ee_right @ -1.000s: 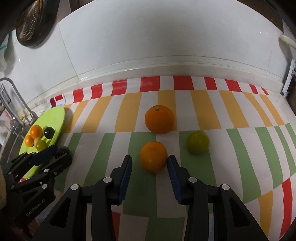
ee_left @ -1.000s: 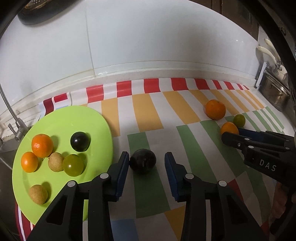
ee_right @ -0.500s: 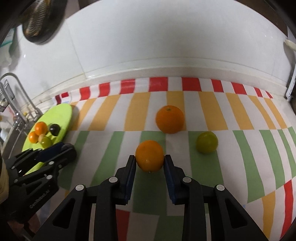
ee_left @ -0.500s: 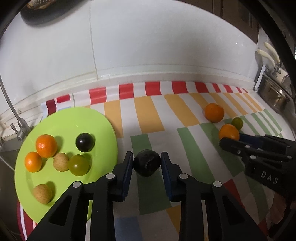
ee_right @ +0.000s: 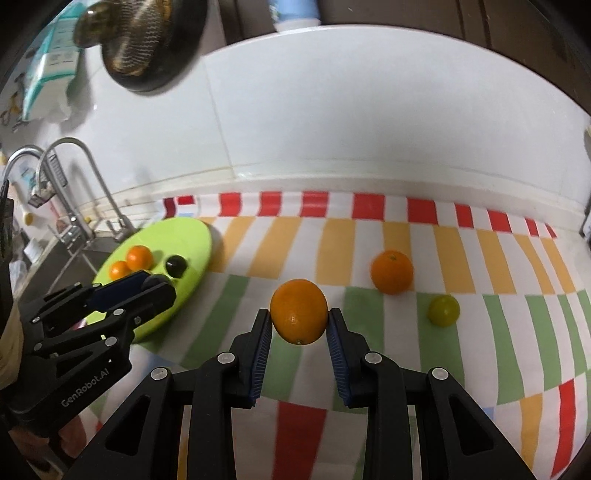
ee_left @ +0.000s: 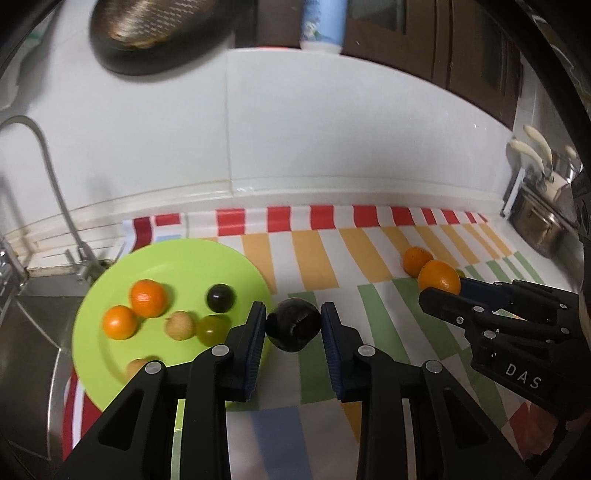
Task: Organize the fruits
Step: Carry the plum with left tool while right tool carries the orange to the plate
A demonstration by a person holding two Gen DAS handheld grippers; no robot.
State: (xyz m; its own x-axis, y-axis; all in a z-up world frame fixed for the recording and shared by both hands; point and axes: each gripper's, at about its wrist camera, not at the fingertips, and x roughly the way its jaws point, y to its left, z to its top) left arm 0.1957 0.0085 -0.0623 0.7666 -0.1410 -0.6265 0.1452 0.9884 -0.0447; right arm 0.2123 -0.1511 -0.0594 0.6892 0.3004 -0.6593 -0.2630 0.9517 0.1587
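Note:
My left gripper (ee_left: 293, 328) is shut on a dark plum (ee_left: 293, 329) and holds it above the striped cloth, just right of the green plate (ee_left: 110, 354). That plate carries two small oranges (ee_left: 147, 298), a dark fruit (ee_left: 220, 297), a green fruit (ee_left: 211, 329) and tan longans (ee_left: 179, 324). My right gripper (ee_right: 299, 325) is shut on an orange (ee_right: 298, 311), lifted off the cloth. Another orange (ee_right: 391, 271) and a green fruit (ee_right: 443, 310) lie on the cloth to its right. The left gripper (ee_right: 147, 288) shows at the left of the right wrist view, in front of the plate (ee_right: 192, 236).
A striped cloth (ee_right: 332, 240) covers the counter up to a white tiled wall. A tap (ee_left: 48, 177) and steel sink (ee_left: 26, 332) sit left of the plate. A dark strainer (ee_left: 155, 33) hangs on the wall. A knife rack (ee_left: 535, 206) stands at the far right.
Both grippers closed, the left on the plum and the right on the orange, and both then rose from the cloth with their fruit. The views now take in more of the wall.

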